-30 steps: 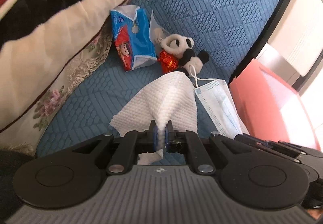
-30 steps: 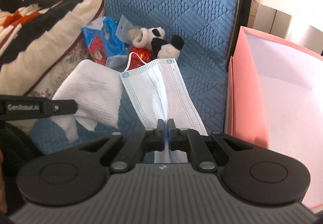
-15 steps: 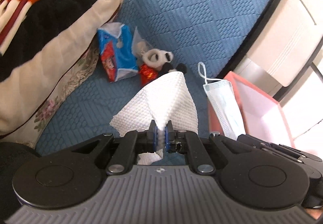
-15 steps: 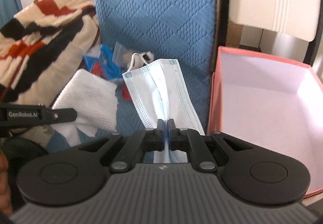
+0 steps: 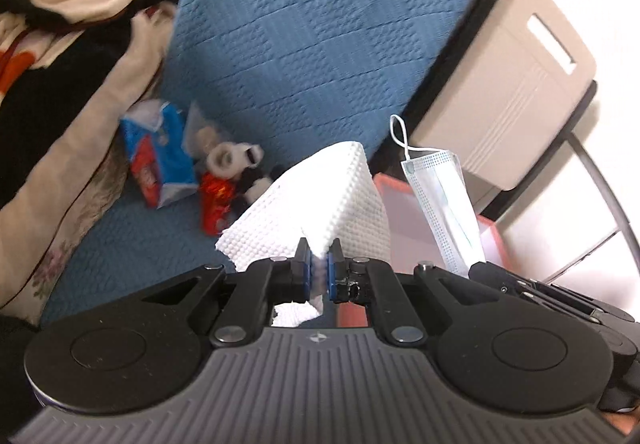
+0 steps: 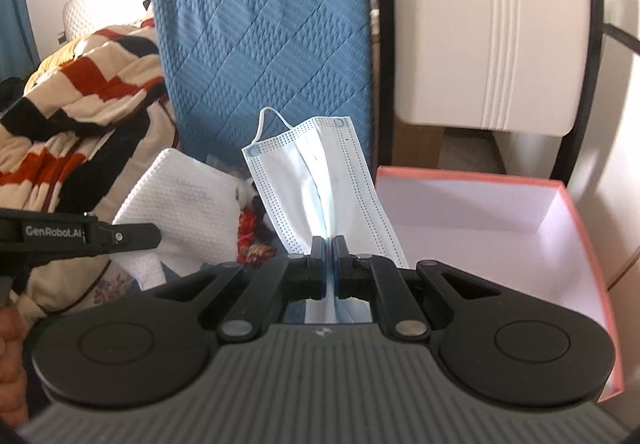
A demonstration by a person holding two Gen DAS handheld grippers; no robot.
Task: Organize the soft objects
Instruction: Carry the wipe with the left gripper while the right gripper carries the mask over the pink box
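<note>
My left gripper [image 5: 319,260] is shut on a white embossed paper towel [image 5: 320,200], held up in the air above the blue seat [image 5: 304,24]. My right gripper [image 6: 329,248] is shut on a pale blue face mask [image 6: 320,172], which stands up from the jaws with its ear loop at the top. The mask [image 5: 444,200] and the towel [image 6: 180,212] each show in the other wrist view too. A pink box [image 6: 480,212] with a white inside lies open to the right of the seat. A small panda plush [image 5: 240,168] lies on the seat cushion.
A blue snack packet [image 5: 160,160] and a red foil wrapper [image 5: 216,196] lie by the panda. A striped blanket [image 5: 60,24] is heaped on the left. A beige appliance [image 6: 492,28] stands behind the box. A hand [image 6: 10,356] shows at the left edge.
Both grippers have risen off the seat with the towel and the mask still clamped. The seat items look farther below, and the pink box and the beige appliance have come more into view.
</note>
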